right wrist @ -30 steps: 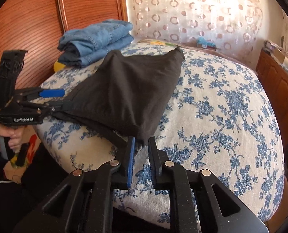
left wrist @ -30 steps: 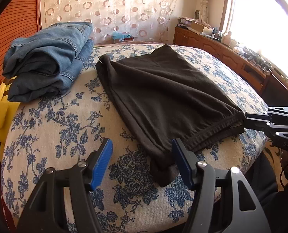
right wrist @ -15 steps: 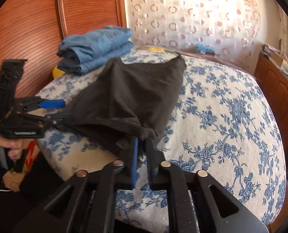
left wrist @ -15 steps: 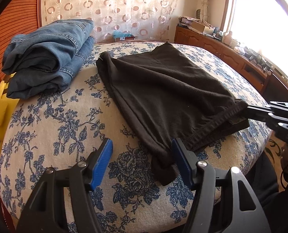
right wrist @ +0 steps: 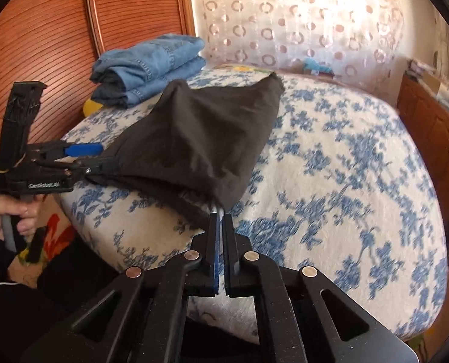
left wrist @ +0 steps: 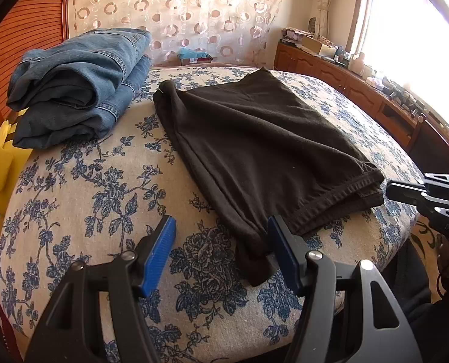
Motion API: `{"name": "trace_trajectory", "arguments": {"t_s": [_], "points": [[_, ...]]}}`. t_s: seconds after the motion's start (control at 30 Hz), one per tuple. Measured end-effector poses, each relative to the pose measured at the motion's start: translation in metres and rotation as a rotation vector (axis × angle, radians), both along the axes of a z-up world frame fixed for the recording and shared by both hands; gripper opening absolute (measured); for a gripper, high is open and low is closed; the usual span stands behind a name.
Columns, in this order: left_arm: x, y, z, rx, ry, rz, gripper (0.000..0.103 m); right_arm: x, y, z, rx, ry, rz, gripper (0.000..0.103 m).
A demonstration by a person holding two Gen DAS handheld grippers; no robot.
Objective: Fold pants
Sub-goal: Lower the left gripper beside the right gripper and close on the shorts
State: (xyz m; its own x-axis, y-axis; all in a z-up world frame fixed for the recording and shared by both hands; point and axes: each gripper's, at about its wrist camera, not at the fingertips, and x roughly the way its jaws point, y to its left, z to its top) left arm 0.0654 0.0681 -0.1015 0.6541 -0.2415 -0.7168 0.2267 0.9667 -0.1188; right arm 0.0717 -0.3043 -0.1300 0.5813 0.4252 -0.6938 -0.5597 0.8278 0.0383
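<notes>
Black pants (left wrist: 254,139) lie folded in half lengthwise on the flowered bed (left wrist: 88,187), waistband end nearest me. My left gripper (left wrist: 221,236) is open low over the bed; the pants' near left corner lies between its blue pads, untouched. From the right wrist view the left gripper (right wrist: 100,155) sits at the pants' (right wrist: 200,139) left edge, a hand on its handle. My right gripper (right wrist: 222,211) is shut on the pants' near right corner, its tips pinching the hem. In the left wrist view the right gripper (left wrist: 389,188) meets that waistband corner.
Folded blue jeans (left wrist: 79,81) are stacked at the far left of the bed, over a yellow cushion (left wrist: 0,160). A wooden headboard (right wrist: 42,30) rises behind them. Low wooden cabinets (left wrist: 360,84) line the right wall under a bright window. A patterned curtain (left wrist: 194,9) hangs behind.
The right gripper's jaws narrowed onto the pants' near right corner and tugged it, bunching the cloth there. The left gripper stayed put and open.
</notes>
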Motion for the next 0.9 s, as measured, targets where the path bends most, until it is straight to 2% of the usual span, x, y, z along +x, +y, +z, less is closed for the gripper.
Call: {"name": "trace_trajectory", "arguments": {"t_s": [0.1,0.23,0.27,0.33,0.37,0.57,0.77,0.87,0.9], "points": [[-0.001,0.001,-0.001,0.004,-0.003,-0.004,0.063,0.005,0.006,-0.003,-0.013,0.000,0.003,0.016],[-0.001,-0.001,-0.001,0.012,-0.005,-0.004,0.063,0.012,0.014,-0.004,-0.028,-0.022,-0.008,0.020],[-0.001,-0.001,-0.001,0.012,-0.005,-0.004,0.063,0.012,0.015,-0.003,-0.029,-0.032,-0.009,0.020],[-0.002,-0.001,-0.001,0.010,-0.005,-0.005,0.063,0.012,0.014,-0.002,-0.010,-0.030,-0.007,0.004],[-0.002,-0.001,-0.001,0.008,-0.006,-0.004,0.063,0.011,0.013,-0.001,0.000,-0.026,-0.003,0.002],[-0.004,0.001,0.000,-0.003,-0.003,0.007,0.063,0.004,0.004,-0.001,0.019,0.004,0.017,0.000],[-0.011,0.000,0.001,-0.014,-0.003,-0.004,0.045,0.002,0.002,-0.003,0.016,0.018,0.016,0.000],[-0.013,-0.002,0.002,-0.003,-0.006,-0.011,0.041,0.000,-0.001,-0.001,0.036,0.017,0.018,0.001],[-0.014,-0.004,0.003,-0.002,-0.004,-0.015,0.041,0.000,-0.002,0.001,0.040,0.013,0.013,0.005]]}}
